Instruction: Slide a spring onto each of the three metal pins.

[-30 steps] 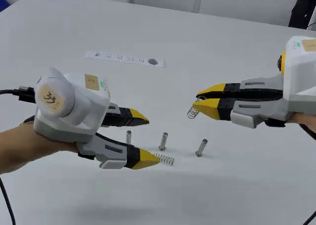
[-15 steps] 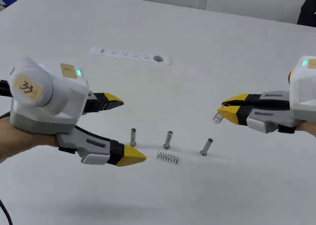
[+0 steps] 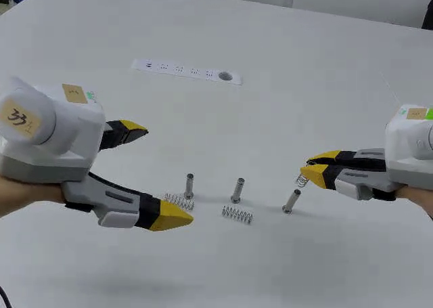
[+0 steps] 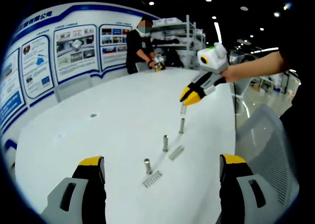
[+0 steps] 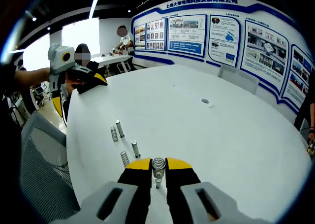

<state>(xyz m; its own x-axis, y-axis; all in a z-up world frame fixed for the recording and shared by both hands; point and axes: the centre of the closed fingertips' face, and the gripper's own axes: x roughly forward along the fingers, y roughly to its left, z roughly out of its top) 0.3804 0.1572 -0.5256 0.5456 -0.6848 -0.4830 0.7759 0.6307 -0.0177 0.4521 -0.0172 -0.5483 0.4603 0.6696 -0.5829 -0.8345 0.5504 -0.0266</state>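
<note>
my right gripper (image 3: 306, 170) jaws pinch a spring (image 5: 158, 166) just over the end pin (image 3: 291, 201) | left gripper (image 3: 168, 174) jaws wide | spring light, squashy: hold mid-coil

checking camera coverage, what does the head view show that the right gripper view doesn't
The head view gives the right gripper from the side, its held spring close by the top of the right-hand pin, not on it. The right gripper view gives that spring end-on between shut jaws, plus display boards, a person in the background and a mesh chair. Both share the white table, the left pin, middle pin, two loose springs and the open left gripper.
</note>
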